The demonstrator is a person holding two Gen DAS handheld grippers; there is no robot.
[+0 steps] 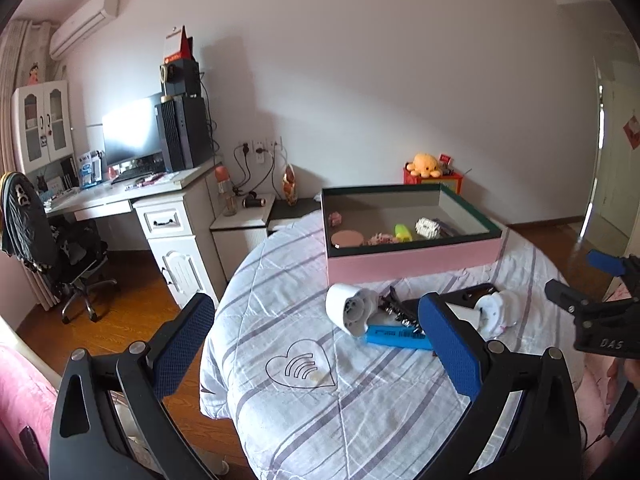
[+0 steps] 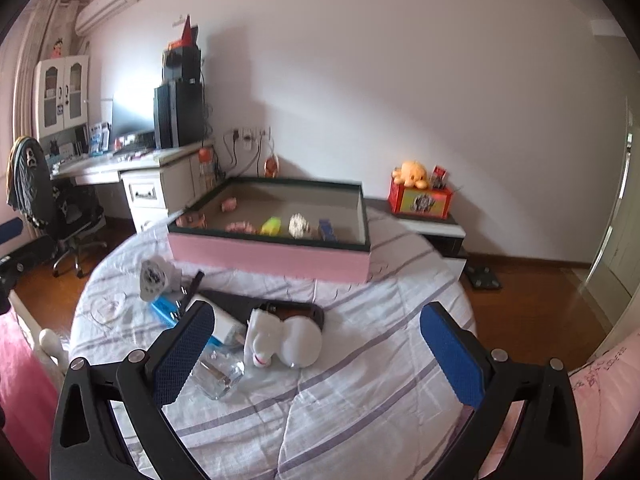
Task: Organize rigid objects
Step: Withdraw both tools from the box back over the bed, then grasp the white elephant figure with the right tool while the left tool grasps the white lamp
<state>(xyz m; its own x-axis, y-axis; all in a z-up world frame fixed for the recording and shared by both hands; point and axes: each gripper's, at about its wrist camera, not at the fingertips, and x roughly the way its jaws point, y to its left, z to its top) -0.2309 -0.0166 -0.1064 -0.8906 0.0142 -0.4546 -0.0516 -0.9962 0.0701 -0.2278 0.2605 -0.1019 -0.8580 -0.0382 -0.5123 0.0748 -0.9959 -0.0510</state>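
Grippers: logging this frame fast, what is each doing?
Left gripper: open, holding nothing.
Right gripper: open, holding nothing.

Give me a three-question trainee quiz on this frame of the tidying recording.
1. True or false: the left gripper holds something.
2. Where does the yellow-green toy lie? A) on the quilt B) in the pink box C) on the desk
3. What lies directly under the white cup's rim on the quilt?

Key: 1 false, it is open and empty; 2 B; 3 the blue flat case.
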